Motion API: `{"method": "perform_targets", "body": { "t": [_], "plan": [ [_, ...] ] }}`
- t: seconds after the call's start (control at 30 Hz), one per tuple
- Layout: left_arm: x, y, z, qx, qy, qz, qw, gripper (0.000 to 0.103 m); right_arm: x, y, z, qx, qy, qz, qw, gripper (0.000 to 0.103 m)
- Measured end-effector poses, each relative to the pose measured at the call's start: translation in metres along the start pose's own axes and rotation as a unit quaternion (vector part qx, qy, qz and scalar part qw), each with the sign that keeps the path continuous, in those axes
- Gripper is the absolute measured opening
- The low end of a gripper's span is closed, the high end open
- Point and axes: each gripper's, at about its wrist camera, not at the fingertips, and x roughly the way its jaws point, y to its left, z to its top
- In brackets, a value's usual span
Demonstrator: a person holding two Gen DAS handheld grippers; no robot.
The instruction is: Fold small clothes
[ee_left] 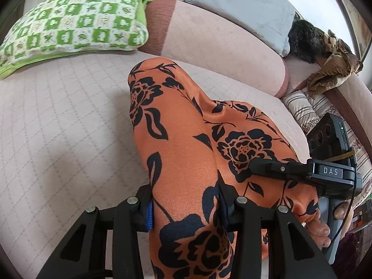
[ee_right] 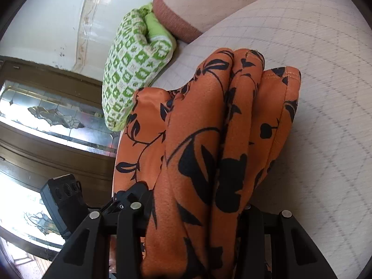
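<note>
So both tools are clamped on the same piece here. The left tool (ee_left: 186, 207) has a bunch of the orange floral garment (ee_left: 186, 139) pinched between its blue-padded fingers, and the cloth runs right through the jaws and spills out ahead of it. The right tool (ee_right: 195, 211) is doing the same from its side, with a thick gathered wad of that fabric squeezed in its jaws. In the left wrist view you can also see the right tool's finger pressing onto the cloth just beside the left one, with a person's hand (ee_left: 325, 227) on the handle.

The garment hangs in long folds off both tools, with its far end reaching down toward the quilted pink bed cover (ee_left: 58, 127); can't tell for sure if it's touching. Further out there's a green checked pillow (ee_left: 76, 18), a pink bolster (ee_left: 220, 39) and a grey pillow (ee_left: 244, 4) behind that.

My read: this is the lift-and-carry bit of a fold, with one edge picked up and not laid down yet. Next move probably needs both tools kept level and apart enough to pull the cloth flat, then brought over so the held edge lands squarely on the rest before letting go.
</note>
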Motion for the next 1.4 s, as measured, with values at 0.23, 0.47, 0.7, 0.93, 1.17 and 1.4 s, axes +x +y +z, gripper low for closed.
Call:
{"method": "perform_targets", "body": {
  "t": [0.23,0.47,0.7,0.93,1.17,1.4],
  "plan": [
    [-0.015,0.008,-0.009,-0.002,-0.003,0.010,0.9999,0.043,0.008,0.014,-0.014,-0.009,0.004,-0.004,1.000,0.044],
    [-0.025,0.014,-0.023,-0.007,0.004,0.016,0.9998,0.043,0.014,0.016,-0.027,-0.007,0.016,-0.010,1.000,0.044],
    [-0.033,0.015,-0.036,-0.007,0.005,0.025,0.9997,0.043,0.017,0.018,-0.041,-0.007,0.020,-0.010,1.000,0.044],
    [-0.029,0.022,-0.042,-0.015,0.014,0.033,0.9992,0.044,0.033,0.021,-0.044,-0.006,0.023,-0.017,1.000,0.044],
    [-0.015,0.034,-0.044,-0.038,0.039,0.065,0.9964,0.069,0.042,0.011,-0.041,0.012,0.044,-0.046,0.998,0.057],
    [-0.057,0.032,-0.043,-0.027,-0.021,0.129,0.9911,0.070,0.007,0.043,-0.038,-0.029,0.006,-0.154,0.988,0.066]
  ]
}}
